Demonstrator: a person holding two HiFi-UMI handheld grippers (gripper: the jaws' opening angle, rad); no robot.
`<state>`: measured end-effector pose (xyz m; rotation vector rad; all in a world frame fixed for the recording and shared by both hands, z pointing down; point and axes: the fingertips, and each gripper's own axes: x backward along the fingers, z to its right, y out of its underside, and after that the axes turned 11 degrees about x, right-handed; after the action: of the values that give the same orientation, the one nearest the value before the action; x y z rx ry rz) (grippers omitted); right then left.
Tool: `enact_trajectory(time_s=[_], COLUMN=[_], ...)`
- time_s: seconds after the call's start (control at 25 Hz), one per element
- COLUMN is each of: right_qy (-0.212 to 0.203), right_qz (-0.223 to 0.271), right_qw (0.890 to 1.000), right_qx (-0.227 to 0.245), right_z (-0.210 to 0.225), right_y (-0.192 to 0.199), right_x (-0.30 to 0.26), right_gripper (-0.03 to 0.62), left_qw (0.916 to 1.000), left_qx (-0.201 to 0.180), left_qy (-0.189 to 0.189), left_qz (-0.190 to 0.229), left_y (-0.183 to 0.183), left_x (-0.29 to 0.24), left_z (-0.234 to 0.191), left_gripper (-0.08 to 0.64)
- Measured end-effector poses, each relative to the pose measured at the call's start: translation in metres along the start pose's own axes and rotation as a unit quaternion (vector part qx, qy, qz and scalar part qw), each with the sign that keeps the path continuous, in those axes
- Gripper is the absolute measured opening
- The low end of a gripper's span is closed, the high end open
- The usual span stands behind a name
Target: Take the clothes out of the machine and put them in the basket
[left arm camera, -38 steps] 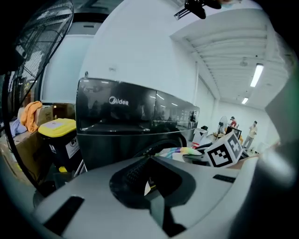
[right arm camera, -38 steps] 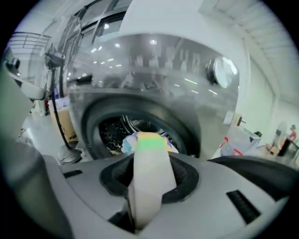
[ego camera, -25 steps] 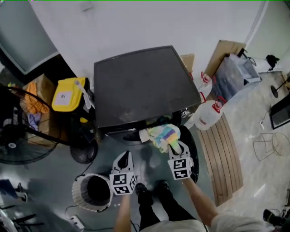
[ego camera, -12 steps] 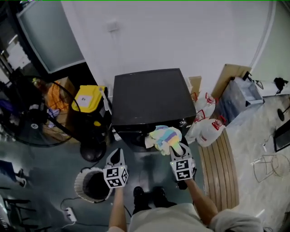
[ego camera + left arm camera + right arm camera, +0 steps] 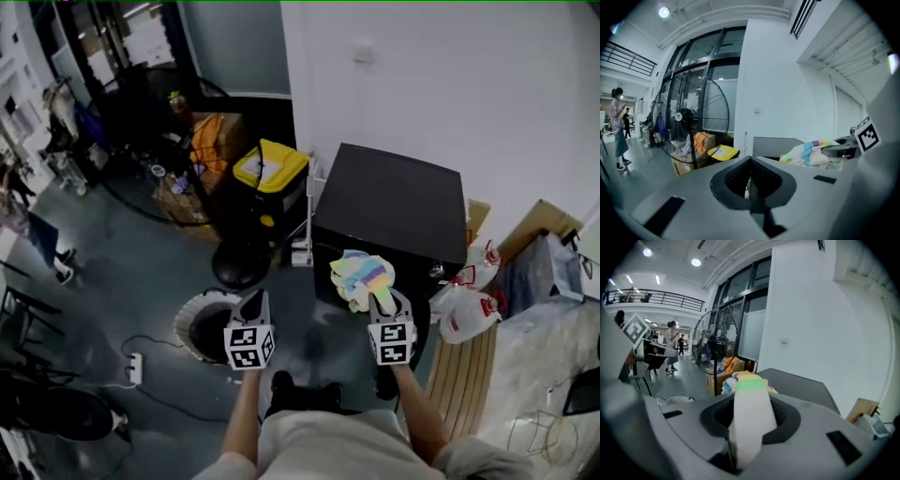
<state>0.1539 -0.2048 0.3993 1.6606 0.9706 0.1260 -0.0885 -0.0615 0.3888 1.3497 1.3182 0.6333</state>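
right gripper: pinching striped cloth, held off machine front edge (hangs free for the basket) | left gripper: pressed together, empty

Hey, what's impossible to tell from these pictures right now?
Inside of the machine: the head view looks down on its top, and the striped cloth in the right gripper covers its front.
Contents of the basket: head view, dark inside, left gripper overlaps its edge.
Cloth's kind: bunched up; right gripper view shows only a strip.
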Motion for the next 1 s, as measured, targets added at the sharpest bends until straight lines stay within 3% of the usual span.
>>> enact_trajectory(time_s=[0.2,0.6,0.76,1.0], right_qy=[-0.082,-0.212,-0.259,-0.307], right_qz=[0.033,0.088,0.097,0.085], right_qw=[0.996,0.97,0.957,0.943], right_qx=[0.033,0.079,0.09,0.1], right_z=[-0.088,-0.294,-0.376,-0.469], right_y=[-0.051,-0.158,-0.192,-0.198], right_x=[-0.03,-0.087,-0.105,-0.133], right_gripper=[0.128,0.129,0.13,0.13], left_qw=[0.9962,0.9756,0.9657,0.9567], left_qx=[0.028,0.071,0.089,0.11], left_qy=[-0.08,-0.205,-0.241,-0.266], left_qz=[0.018,0.035,0.039,0.039], left_y=[-0.002,0.002,0.003,0.013], left_x=[0.062,0.174,0.209,0.229], left_z=[-0.083,-0.259,-0.325,-0.39], left_gripper=[0.018,0.018,0.018,0.018])
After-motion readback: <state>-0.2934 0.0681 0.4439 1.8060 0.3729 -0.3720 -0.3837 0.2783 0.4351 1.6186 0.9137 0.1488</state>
